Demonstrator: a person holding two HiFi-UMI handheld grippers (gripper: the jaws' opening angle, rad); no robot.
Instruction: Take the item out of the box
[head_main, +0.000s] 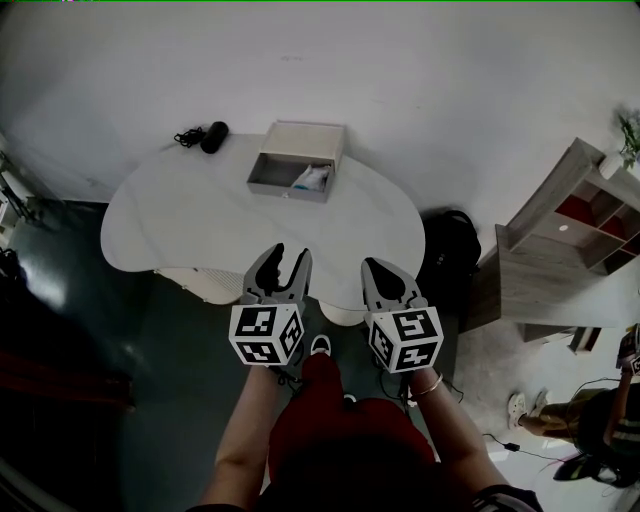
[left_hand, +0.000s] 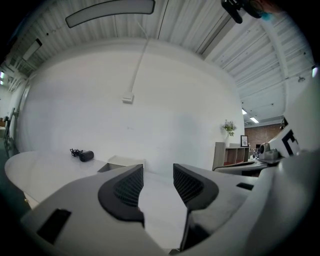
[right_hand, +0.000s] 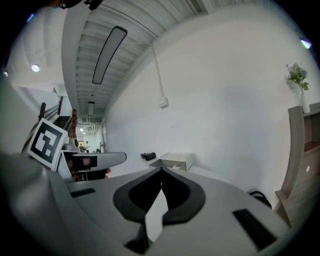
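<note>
step in hand: we judge this to be the approach; neither tool has reached the box, and the item is not yet lifted out
left tool (head_main: 287, 258): jaws stand well apart with nothing between them, only bare counter (head_main: 190, 225) ahead; it hangs over the counter's near edge
right tool (head_main: 374, 265): jaws meet at the tips and hold nothing; it hangs just beside the left one, equally far back
box (head_main: 283, 190): grey, open, with the lid tipped up behind it; it sits at the far side of the counter close to the wall, well apart from both tools
item (head_main: 312, 179): a pale white and bluish thing lying in the right part of the box; we cannot tell what it is
beside the box: a black gadget with a cable (head_main: 205, 136) lies to its left, not touching it
next move: we think the left tool, already spread, should go forward over the front wall and down onto the item, then close and lift straight up
care: the box looks light, so we may want the right tool to steady it
</note>
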